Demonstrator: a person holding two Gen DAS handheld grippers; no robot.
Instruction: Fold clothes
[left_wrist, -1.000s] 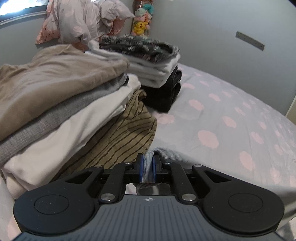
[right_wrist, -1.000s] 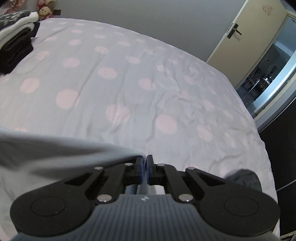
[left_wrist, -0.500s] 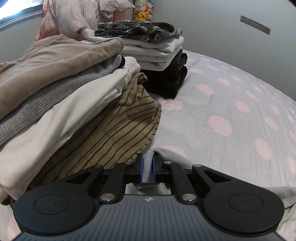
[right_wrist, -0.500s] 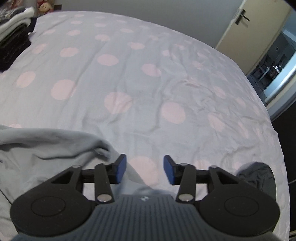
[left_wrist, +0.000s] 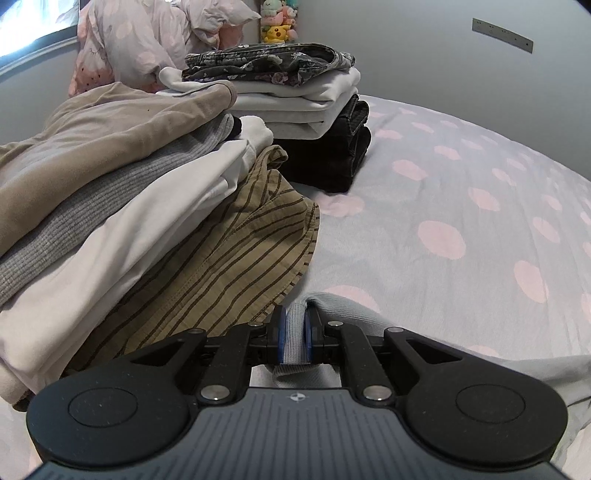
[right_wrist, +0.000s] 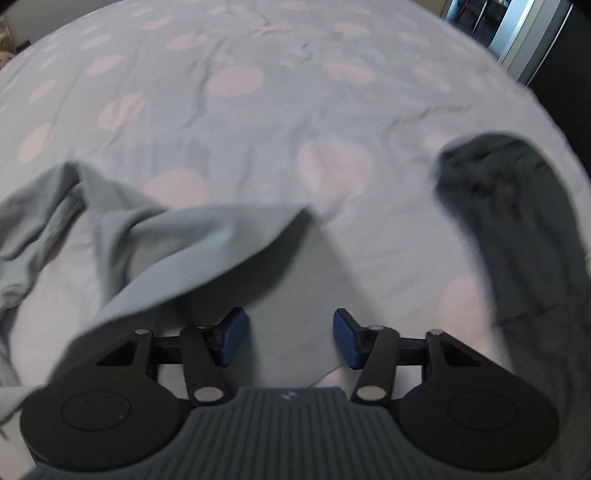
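My left gripper (left_wrist: 294, 332) is shut on the ribbed hem of a light grey-blue garment (left_wrist: 354, 306), low over the bed next to a pile of clothes. The same garment (right_wrist: 155, 240) lies rumpled on the bedspread in the right wrist view, one flap raised over my left finger. My right gripper (right_wrist: 288, 338) is open and empty just above the bed, with the garment to its left. A dark grey garment (right_wrist: 517, 221) lies crumpled to its right.
A leaning pile of tan, grey, white and striped olive clothes (left_wrist: 147, 206) sits to the left. A folded stack (left_wrist: 295, 110) with a floral top stands behind it. Pillows (left_wrist: 147, 40) and plush toys (left_wrist: 277, 22) lie by the wall. The grey bedspread (left_wrist: 461, 192) has pink dots.
My right gripper opened and let go of the light garment, then swung down and right towards the dark garment. My left gripper kept its hold and dropped lower beside the pile.
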